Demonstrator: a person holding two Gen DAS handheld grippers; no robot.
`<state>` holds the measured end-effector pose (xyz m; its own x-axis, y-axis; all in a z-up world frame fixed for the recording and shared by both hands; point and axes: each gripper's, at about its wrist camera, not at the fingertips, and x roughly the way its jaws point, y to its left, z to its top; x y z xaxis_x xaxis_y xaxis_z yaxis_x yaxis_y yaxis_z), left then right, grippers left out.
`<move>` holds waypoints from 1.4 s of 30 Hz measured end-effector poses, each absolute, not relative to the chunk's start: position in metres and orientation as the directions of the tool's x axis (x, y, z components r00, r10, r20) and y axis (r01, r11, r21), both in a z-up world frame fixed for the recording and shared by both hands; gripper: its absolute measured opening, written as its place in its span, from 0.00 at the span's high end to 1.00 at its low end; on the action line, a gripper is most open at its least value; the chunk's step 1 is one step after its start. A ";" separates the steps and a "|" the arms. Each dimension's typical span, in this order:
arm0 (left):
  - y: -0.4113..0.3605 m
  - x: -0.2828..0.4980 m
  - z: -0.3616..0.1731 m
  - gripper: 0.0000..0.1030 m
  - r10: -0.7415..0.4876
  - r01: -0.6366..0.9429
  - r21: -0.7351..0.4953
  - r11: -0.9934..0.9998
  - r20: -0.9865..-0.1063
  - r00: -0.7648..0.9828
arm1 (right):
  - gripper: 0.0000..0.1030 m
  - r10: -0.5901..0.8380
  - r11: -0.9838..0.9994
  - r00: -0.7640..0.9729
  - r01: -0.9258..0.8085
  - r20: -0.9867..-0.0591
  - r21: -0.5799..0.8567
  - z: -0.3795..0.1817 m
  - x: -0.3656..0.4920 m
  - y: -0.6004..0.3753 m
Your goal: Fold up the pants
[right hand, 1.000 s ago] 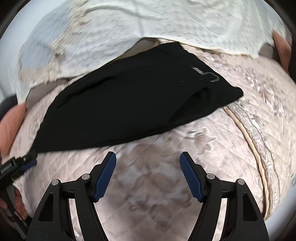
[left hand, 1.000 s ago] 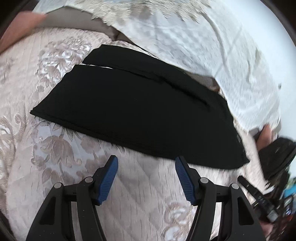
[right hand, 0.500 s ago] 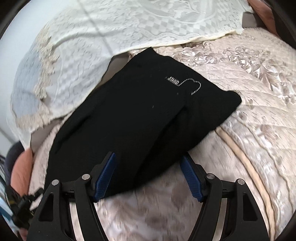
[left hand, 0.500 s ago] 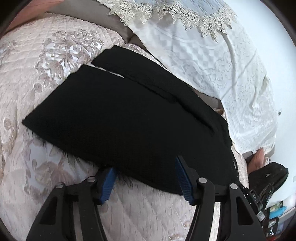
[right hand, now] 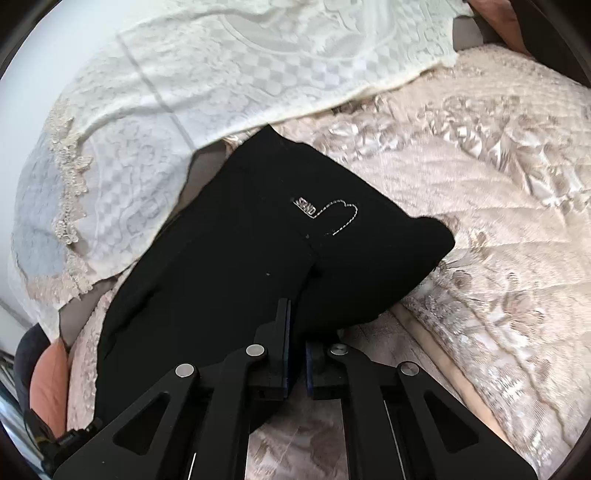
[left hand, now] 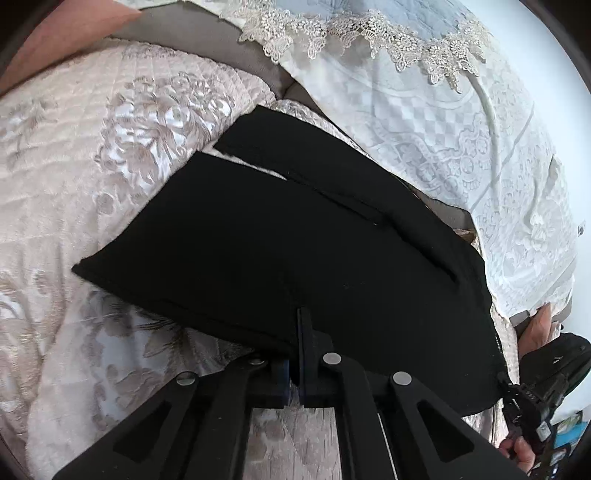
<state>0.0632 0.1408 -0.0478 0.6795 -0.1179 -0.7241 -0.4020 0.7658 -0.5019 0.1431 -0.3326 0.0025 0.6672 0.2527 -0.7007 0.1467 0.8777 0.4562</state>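
Black pants [left hand: 295, 240] lie flat across a quilted floral cover [left hand: 110, 147], with both leg ends to the left in the left wrist view. My left gripper [left hand: 299, 328] is closing to shut, with the pants' near edge pinched between its blue pads. In the right wrist view the pants [right hand: 240, 277] show their wider end with a small stitched logo [right hand: 325, 214]. My right gripper [right hand: 295, 321] is also closing to shut, clamped on the near edge below that logo. The right gripper's body [left hand: 546, 369] and the person's hand [left hand: 539, 325] appear at the right edge of the left wrist view.
A white lace throw [left hand: 443, 129] hangs over grey upholstery [left hand: 207, 33] just behind the pants. The quilted cover [right hand: 498, 221] stretches away to the right, with a piped edge [right hand: 443, 362] near me. An orange cushion [right hand: 48, 376] sits at the far left.
Both grippers moved forward from the bare quilt to the pants' near edge. Both then went from wide open to shut on the fabric.
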 end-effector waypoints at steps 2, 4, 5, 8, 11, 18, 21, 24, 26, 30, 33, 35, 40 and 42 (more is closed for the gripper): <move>0.142 0.055 -0.043 0.96 -0.115 -0.397 -0.495 0.773 -0.724 0.680 | 0.96 0.254 0.875 0.674 0.145 -0.693 0.462 0.010 0.137 -0.334; 0.142 0.047 -0.038 0.96 -0.115 -0.388 -0.488 0.781 -0.725 0.679 | 0.96 0.260 0.876 0.674 0.137 -0.692 0.463 0.016 0.129 -0.335; 0.141 0.041 -0.036 0.96 -0.119 -0.382 -0.487 0.785 -0.724 0.679 | 0.96 0.262 0.876 0.672 0.135 -0.692 0.463 0.018 0.124 -0.335; 0.138 0.023 -0.030 0.96 -0.123 -0.369 -0.476 0.798 -0.729 0.674 | 0.96 0.270 0.876 0.663 0.133 -0.699 0.464 0.025 0.104 -0.337; 0.134 0.006 -0.028 0.96 -0.131 -0.361 -0.472 0.804 -0.733 0.667 | 0.96 0.275 0.873 0.652 0.139 -0.707 0.468 0.027 0.083 -0.340; 0.120 -0.025 -0.026 0.96 -0.166 -0.328 -0.464 0.823 -0.749 0.642 | 0.96 0.262 0.867 0.620 0.186 -0.740 0.462 0.026 0.039 -0.355; 0.112 -0.031 -0.031 0.96 -0.165 -0.312 -0.439 0.842 -0.761 0.627 | 0.95 0.278 0.873 0.577 0.181 -0.768 0.452 0.016 0.037 -0.359; 0.112 -0.029 -0.042 0.96 -0.182 -0.308 -0.440 0.844 -0.774 0.607 | 0.86 0.296 0.850 0.543 0.227 -0.786 0.476 0.000 0.039 -0.369; 0.111 -0.029 -0.040 0.93 -0.169 -0.302 -0.427 0.852 -0.771 0.613 | 0.72 0.269 0.843 0.570 0.250 -0.776 0.476 0.005 0.036 -0.374; 0.111 -0.032 -0.031 0.87 -0.137 -0.293 -0.399 0.869 -0.762 0.633 | 0.72 0.269 0.815 0.606 0.270 -0.748 0.513 0.011 0.034 -0.379; 0.118 -0.038 -0.027 0.84 -0.094 -0.321 -0.379 0.868 -0.761 0.642 | 0.72 0.206 0.807 0.626 0.326 -0.752 0.492 0.014 0.026 -0.384; 0.125 -0.042 -0.026 0.83 -0.056 -0.351 -0.356 0.866 -0.766 0.640 | 0.72 0.166 0.818 0.636 0.337 -0.754 0.465 0.021 0.019 -0.388; 0.145 -0.051 -0.035 0.82 0.063 -0.467 -0.267 0.843 -0.813 0.579 | 0.72 0.121 0.834 0.585 0.378 -0.802 0.402 0.009 0.019 -0.404; 0.154 -0.057 -0.035 0.82 0.097 -0.511 -0.255 0.821 -0.820 0.564 | 0.72 0.082 0.849 0.575 0.388 -0.814 0.359 0.009 0.017 -0.402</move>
